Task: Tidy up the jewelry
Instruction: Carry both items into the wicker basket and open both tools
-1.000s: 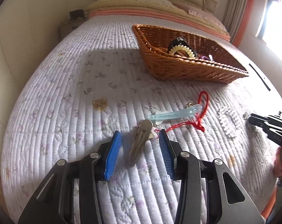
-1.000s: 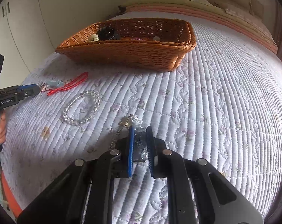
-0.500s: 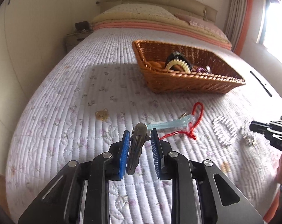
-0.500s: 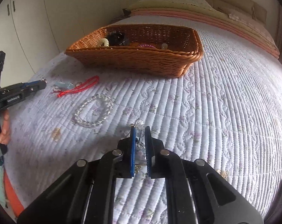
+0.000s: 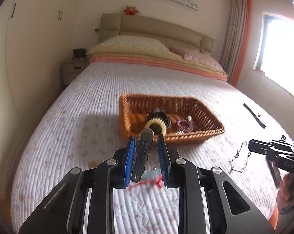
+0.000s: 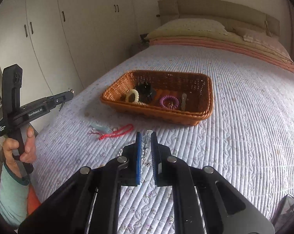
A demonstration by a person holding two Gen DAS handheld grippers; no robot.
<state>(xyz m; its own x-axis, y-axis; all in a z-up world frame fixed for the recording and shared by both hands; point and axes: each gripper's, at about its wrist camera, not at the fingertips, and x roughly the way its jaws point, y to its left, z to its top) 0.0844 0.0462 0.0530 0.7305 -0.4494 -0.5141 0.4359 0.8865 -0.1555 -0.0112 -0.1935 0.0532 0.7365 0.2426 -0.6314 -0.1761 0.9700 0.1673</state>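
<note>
My left gripper [image 5: 146,139] is shut on a bronze metal hair clip [image 5: 142,154] and holds it in the air in front of the wicker basket [image 5: 209,134]. My right gripper [image 6: 146,134] is shut on a crystal bead chain [image 6: 147,136] that dangles below it, also seen hanging in the left wrist view [image 5: 237,159]. The basket [image 6: 203,117] holds a cream coil tie [image 6: 133,96], a black claw clip [image 6: 145,89], a purple coil tie [image 6: 168,101] and a clip. A red cord [image 6: 117,133] and a pale blue clip [image 6: 100,127] lie on the quilt.
The quilted bedspread [image 6: 244,136] covers the whole bed. A clear bead bracelet [image 6: 120,152] lies just left of my right gripper. A small bear charm [image 5: 92,163] lies on the quilt at left. A black strip [image 5: 254,115] lies at far right. Pillows are at the headboard.
Both grippers have lifted off the quilt with their items and risen higher. The basket now sits lower and more central in both views.
</note>
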